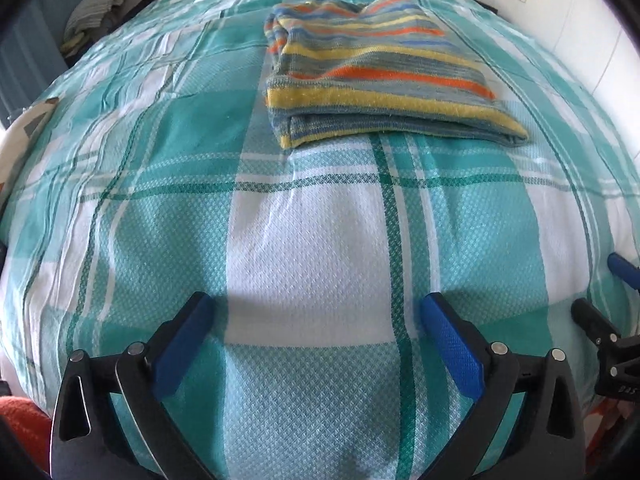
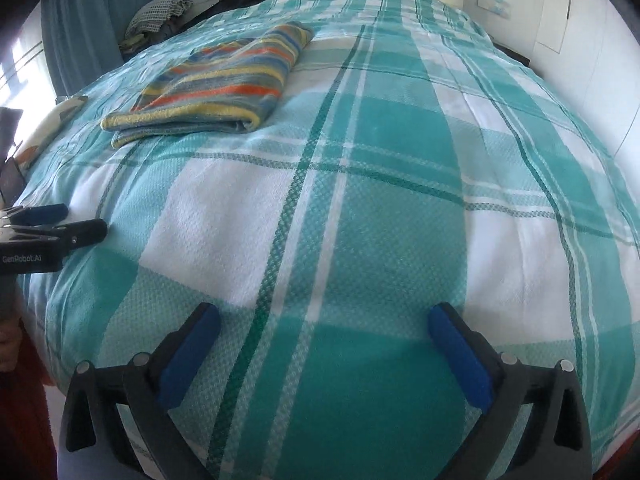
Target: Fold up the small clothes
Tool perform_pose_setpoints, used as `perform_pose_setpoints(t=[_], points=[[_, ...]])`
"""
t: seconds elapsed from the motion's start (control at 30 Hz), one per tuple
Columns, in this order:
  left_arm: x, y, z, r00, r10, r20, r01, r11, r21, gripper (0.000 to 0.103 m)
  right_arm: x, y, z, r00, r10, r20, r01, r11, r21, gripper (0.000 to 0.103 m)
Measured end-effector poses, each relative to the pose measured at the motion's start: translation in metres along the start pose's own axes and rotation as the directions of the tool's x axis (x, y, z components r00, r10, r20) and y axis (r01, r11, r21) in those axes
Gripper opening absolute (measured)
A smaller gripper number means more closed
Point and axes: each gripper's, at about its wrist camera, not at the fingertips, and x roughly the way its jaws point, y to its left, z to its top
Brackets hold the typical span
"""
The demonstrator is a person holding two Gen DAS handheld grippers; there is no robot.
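Bed point(image 1: 304, 240) with teal-white checked cover fills both views. Striped folded garment point(image 1: 376, 76) lies flat on cover, far ahead of my claws, left of centre in right view point(image 2: 224, 84). Pile of clothes point(image 2: 160, 16) beyond bed at far left. My left claw point(image 1: 316, 344) spread wide, holds nothing, low over near bed edge. My right claw point(image 2: 324, 352) same, spread wide and empty, just beside left one.

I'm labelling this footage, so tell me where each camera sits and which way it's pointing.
Left wrist: on the left gripper, low over the bed, facing the folded garment; own open fingers show, right gripper at right.
Right wrist: on the right gripper, facing up the bed; left gripper at left.
Shared: bed, garment, both grippers.
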Motion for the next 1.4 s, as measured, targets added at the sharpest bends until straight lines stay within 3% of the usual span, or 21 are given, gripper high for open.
perform_pose_setpoints(t=[1.1, 1.17, 1.23, 1.33, 1.4], points=[[-0.001, -0.005, -0.001, 1.0, 0.013, -0.024, -0.012, 0.999, 0.03, 0.103, 0.002, 0.007, 0.0, 0.998, -0.044, -0.045, 0.043, 0.999, -0.019, 0.103], [-0.009, 0.002, 0.006, 0.998, 0.005, -0.064, -0.002, 0.999, 0.037, 0.102, 0.0, 0.001, 0.006, 0.996, -0.007, -0.093, 0.009, 1.0, 0.011, 0.103], [-0.031, 0.022, 0.018, 1.0, 0.011, 0.008, -0.011, 1.0, 0.004, 0.101, -0.007, -0.01, 0.017, 0.987, 0.074, -0.139, -0.067, 0.996, 0.055, 0.102], [-0.049, 0.064, 0.051, 0.982, -0.118, 0.146, 0.135, 0.985, -0.109, 0.102, -0.024, -0.044, 0.045, 0.967, 0.249, -0.045, -0.235, 0.95, 0.207, 0.101], [-0.036, 0.088, 0.085, 0.963, -0.22, 0.159, 0.247, 0.951, -0.185, 0.102, -0.023, -0.057, 0.077, 0.949, 0.314, 0.013, -0.308, 0.921, 0.237, 0.101]])
